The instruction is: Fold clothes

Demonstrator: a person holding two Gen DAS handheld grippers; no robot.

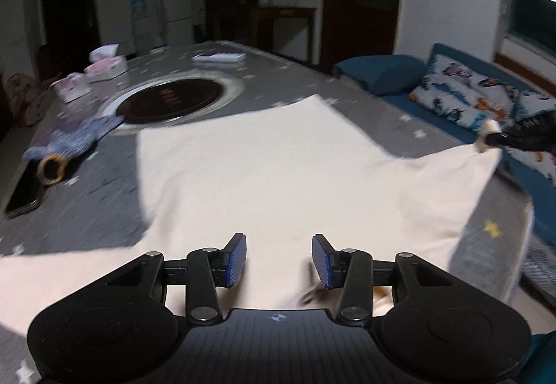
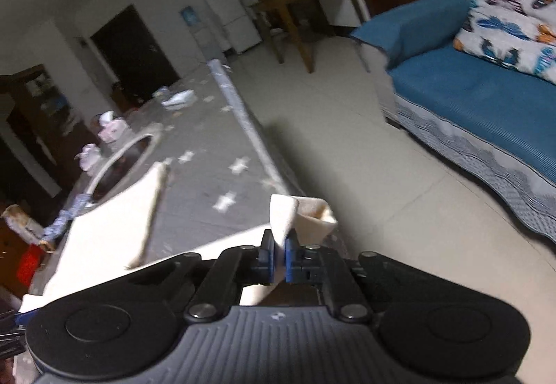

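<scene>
A grey star-patterned table [image 1: 285,71] filled most of the left wrist view, with a blue sofa [image 1: 462,113] to its right. A cream garment [image 1: 264,172] lay spread across the near half of the table, its right corner lifted off the surface. The left gripper [image 1: 279,260] hovered above the garment's near edge, fingers spread apart and empty. The right gripper [image 2: 278,260] was clamped on that raised corner, cloth bunched between its blue pads [image 2: 291,259].

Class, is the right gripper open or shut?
Shut: the right gripper pinches a corner of the cream cloth between its blue pads.
</scene>
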